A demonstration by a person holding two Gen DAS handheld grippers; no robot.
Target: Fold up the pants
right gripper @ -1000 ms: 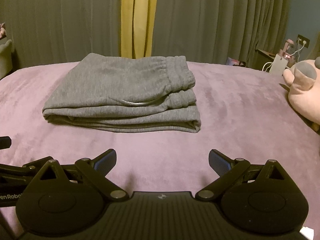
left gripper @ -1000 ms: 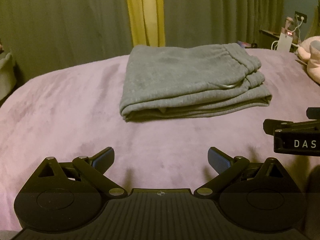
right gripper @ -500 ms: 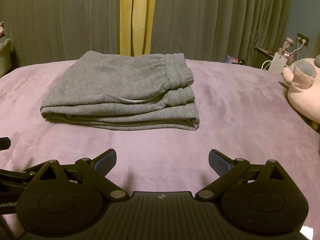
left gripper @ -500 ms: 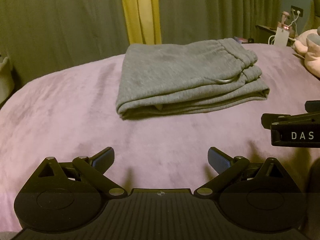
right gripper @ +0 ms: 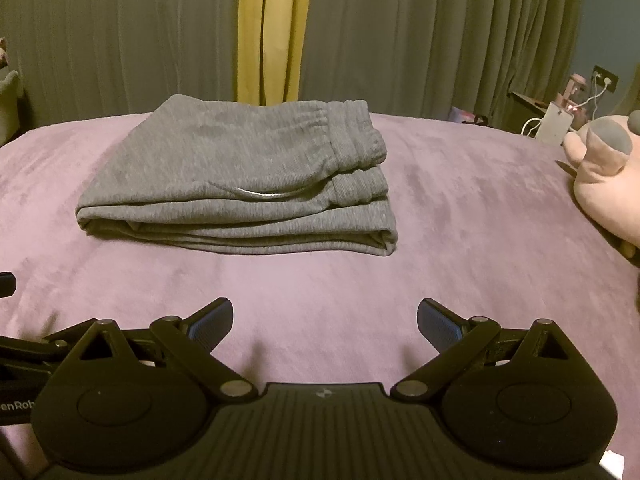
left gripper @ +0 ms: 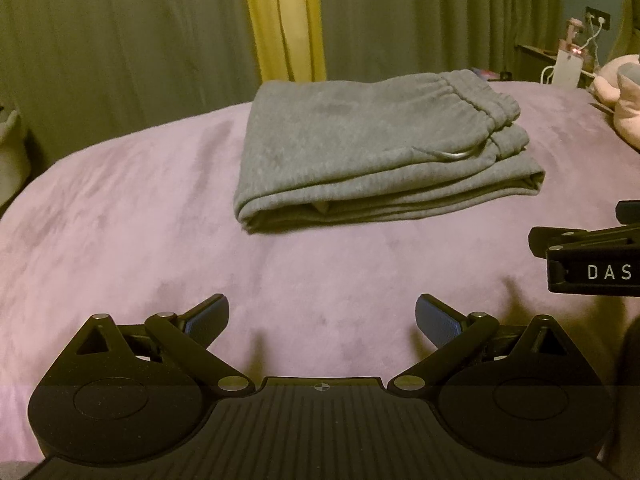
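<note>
Left gripper (left gripper: 322,316) held low over purple bedspread (left gripper: 120,208), level, aimed toward grey pants (left gripper: 372,148); fingers spread wide, empty. Right gripper (right gripper: 325,318) alongside, same low level pose, fingers wide, empty. Pants lay folded in compact stack mid-bed, waistband right, well apart from both grippers.

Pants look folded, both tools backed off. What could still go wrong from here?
1. The pants lie in loose stacked layers; the waistband end bulges, so a nudge could probably slide the top layer off.
2. The left tool and right tool sit close side by side, both open; they might bump when moving.
3. The plush toy lies to the right; a wide right-hand sweep could hit it.
</note>
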